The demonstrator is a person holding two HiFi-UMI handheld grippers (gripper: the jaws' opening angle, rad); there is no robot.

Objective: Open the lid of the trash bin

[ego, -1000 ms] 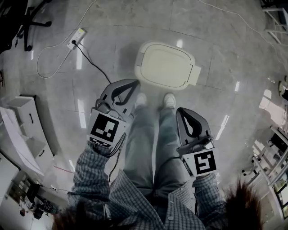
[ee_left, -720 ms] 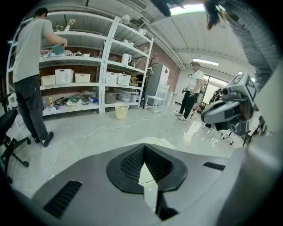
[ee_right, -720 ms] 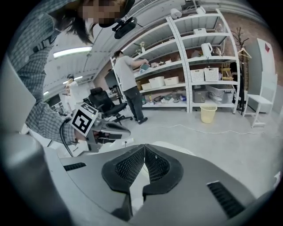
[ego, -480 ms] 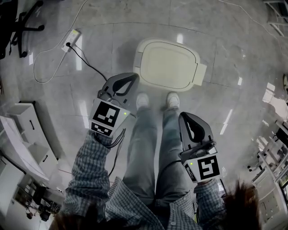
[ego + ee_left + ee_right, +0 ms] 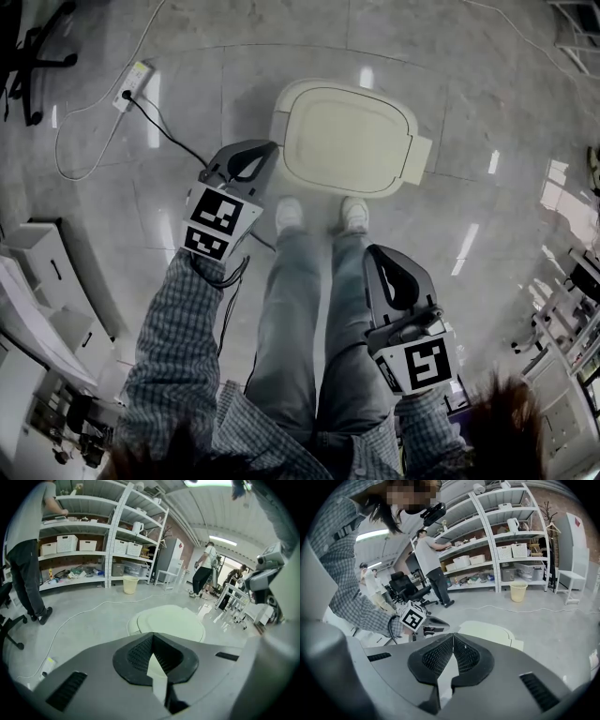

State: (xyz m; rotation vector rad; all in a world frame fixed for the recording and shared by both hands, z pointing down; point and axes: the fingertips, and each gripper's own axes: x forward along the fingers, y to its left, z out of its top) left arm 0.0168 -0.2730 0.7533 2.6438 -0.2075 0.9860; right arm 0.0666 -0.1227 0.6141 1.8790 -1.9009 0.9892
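A cream trash bin (image 5: 349, 137) with its lid down stands on the floor just ahead of the person's shoes. The same bin lid (image 5: 168, 623) shows beyond my left jaws and as a pale shape (image 5: 490, 633) past my right jaws. My left gripper (image 5: 267, 147) is shut, holding nothing, its tip just left of the bin's left rim. My right gripper (image 5: 376, 252) is shut and empty too, lower, beside the person's right leg, well short of the bin.
A power strip (image 5: 133, 80) with a white cable and a black cord lies on the floor to the left. An office chair base (image 5: 36, 47) sits far left. Shelving (image 5: 84, 541) with boxes, a yellow bucket (image 5: 131, 584) and standing people are beyond.
My left gripper has moved forward and up, from beside the leg to the bin's left rim. The right gripper has stayed near the right leg.
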